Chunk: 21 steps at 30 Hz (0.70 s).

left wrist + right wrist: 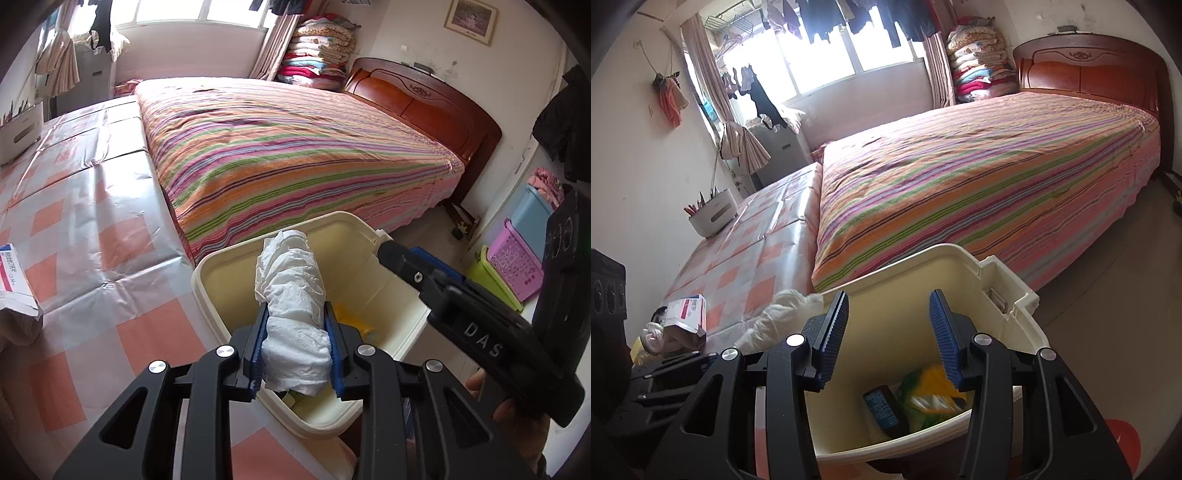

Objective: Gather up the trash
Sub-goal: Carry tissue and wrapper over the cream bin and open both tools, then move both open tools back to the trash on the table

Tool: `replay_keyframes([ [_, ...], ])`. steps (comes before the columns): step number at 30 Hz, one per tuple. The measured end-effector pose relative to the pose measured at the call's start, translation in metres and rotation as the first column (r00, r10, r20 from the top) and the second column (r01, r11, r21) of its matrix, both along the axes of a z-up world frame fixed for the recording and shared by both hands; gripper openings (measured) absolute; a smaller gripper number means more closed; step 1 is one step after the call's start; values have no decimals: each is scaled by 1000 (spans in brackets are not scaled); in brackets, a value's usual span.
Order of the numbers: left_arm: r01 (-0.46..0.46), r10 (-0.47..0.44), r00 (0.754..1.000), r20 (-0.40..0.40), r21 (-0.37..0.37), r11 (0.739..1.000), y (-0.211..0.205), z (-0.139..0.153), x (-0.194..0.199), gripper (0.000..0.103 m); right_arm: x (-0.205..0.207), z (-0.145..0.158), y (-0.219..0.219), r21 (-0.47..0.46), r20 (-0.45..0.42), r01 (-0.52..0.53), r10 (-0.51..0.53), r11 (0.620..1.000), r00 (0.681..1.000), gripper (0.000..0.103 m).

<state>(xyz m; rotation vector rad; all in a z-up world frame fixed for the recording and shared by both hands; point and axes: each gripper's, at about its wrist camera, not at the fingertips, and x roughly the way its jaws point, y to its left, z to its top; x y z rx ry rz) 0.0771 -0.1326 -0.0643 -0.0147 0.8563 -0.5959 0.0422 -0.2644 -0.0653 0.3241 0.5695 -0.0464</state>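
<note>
A cream plastic bin [207, 280] stands between the table and the bed. My left gripper [295, 306] hovers over its mouth, shut on a crumpled white tissue wad [291, 295] that stands upright between the blue pads. One of the right gripper's fingers [410, 266] reaches in over the bin's right rim. In the right wrist view my right gripper [890, 295] is open above the bin [945, 249] with nothing between its pads. Inside lie a yellow-green wrapper [934, 391] and a dark blue packet [882, 410]. The tissue wad [783, 314] shows at the left.
A table with an orange-and-grey checked cover [92, 229] lies left of the bin, bearing a red-and-white medicine box [689, 310] and a white pen holder [713, 218]. The striped bed [295, 147] lies behind. Coloured baskets [513, 266] stand on the floor at the right.
</note>
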Motion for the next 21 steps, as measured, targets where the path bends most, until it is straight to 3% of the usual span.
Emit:
replay_keyframes([
  [1, 6, -6, 1000, 0, 4, 1000, -1, -1, 0, 34, -1, 1, 0, 0, 7, 3, -3, 1000, 1000, 45],
  [3, 8, -8, 1000, 13, 2, 1000, -3, 0, -1, 58, -4, 4, -2, 7, 27, 11, -11, 1000, 1000, 45],
  [6, -5, 7, 998, 58, -27, 1000, -1, 5, -6, 71, -7, 7, -4, 10, 52, 17, -18, 1000, 998, 45],
  [11, -8, 9, 998, 68, -17, 1000, 0, 9, -8, 75, -13, 15, -7, 22, 104, 30, -32, 999, 994, 45],
  [21, -99, 101, 990, 100, -30, 995, 36, 19, -7, 75, -12, 27, 9, 27, 154, -4, 0, 1000, 988, 45],
])
